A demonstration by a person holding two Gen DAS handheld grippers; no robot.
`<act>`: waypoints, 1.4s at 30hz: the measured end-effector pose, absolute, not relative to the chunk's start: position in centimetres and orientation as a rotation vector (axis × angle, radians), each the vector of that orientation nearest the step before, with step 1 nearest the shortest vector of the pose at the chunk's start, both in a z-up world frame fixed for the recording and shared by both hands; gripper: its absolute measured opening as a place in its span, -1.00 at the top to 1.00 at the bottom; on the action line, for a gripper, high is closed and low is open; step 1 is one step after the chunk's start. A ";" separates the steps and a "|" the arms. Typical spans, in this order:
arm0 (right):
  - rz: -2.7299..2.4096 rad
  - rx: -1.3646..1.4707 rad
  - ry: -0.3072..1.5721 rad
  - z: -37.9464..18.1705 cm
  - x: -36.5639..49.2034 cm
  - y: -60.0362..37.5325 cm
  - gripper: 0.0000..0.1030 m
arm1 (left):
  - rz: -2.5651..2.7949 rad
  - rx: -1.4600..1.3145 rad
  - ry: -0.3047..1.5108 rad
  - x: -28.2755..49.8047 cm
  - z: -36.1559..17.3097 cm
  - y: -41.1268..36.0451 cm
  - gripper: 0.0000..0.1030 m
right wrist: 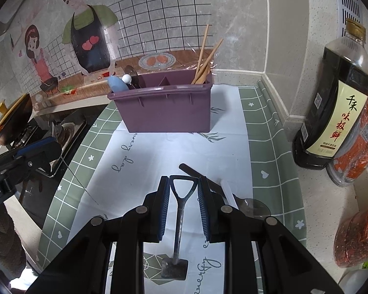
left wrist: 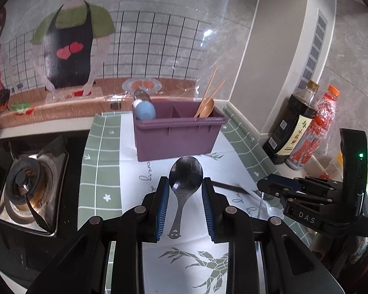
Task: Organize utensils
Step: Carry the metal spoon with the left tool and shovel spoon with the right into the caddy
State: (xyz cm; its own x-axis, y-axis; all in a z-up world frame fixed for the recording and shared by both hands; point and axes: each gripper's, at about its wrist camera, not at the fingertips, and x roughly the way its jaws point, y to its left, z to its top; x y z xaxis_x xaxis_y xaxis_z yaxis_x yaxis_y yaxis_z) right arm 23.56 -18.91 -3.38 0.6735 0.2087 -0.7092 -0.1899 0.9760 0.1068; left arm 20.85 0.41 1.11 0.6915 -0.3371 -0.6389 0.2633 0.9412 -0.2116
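Note:
A purple divided utensil box [left wrist: 176, 134] stands at the back of the mat; it also shows in the right wrist view [right wrist: 166, 107]. It holds wooden chopsticks [left wrist: 209, 90] and a wooden spoon at its right end, and a blue-handled utensil [left wrist: 144, 110] at its left end. My left gripper [left wrist: 186, 183] is shut on the bowl of a dark metal spoon [left wrist: 185, 174], its handle pointing back at the camera. My right gripper [right wrist: 183, 183] is shut on the triangular handle of a small metal shovel-shaped spoon [right wrist: 177, 225].
A gas stove [left wrist: 29, 186] sits left of the mat. A soy sauce bottle [right wrist: 331, 107] and an orange-capped bottle [left wrist: 314, 132] stand at the right wall. More utensils lie on the mat: a dark handle [right wrist: 196, 174], a white one [right wrist: 229, 193] and a metal spoon bowl [right wrist: 255, 208].

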 end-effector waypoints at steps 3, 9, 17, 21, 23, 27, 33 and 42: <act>0.226 0.027 0.786 -2.8 23.4 -18.9 0.58 | -0.338 -0.105 0.712 20.7 2.0 0.6 0.46; 0.250 0.035 0.716 0.4 23.2 -18.8 0.59 | -0.358 -0.093 0.625 20.9 5.6 0.6 0.46; 0.240 -0.055 0.415 13.7 23.8 -18.4 0.59 | -0.392 -0.100 0.370 22.8 15.7 1.4 0.46; 0.214 -0.097 0.313 19.5 25.8 -17.6 0.59 | -0.397 -0.128 0.302 25.3 19.2 1.6 0.46; 0.189 -0.116 0.296 20.8 27.1 -17.0 0.59 | -0.387 -0.142 0.287 27.0 19.9 1.7 0.46; 0.174 -0.120 0.306 21.2 30.2 -16.4 0.59 | -0.380 -0.190 0.303 30.0 19.2 2.0 0.46; 0.182 -0.101 0.378 17.4 34.3 -15.9 0.59 | -0.379 -0.209 0.387 34.4 14.4 1.5 0.46; 0.169 -0.067 0.515 10.3 39.5 -15.7 0.59 | -0.402 -0.253 0.524 39.3 5.8 0.8 0.46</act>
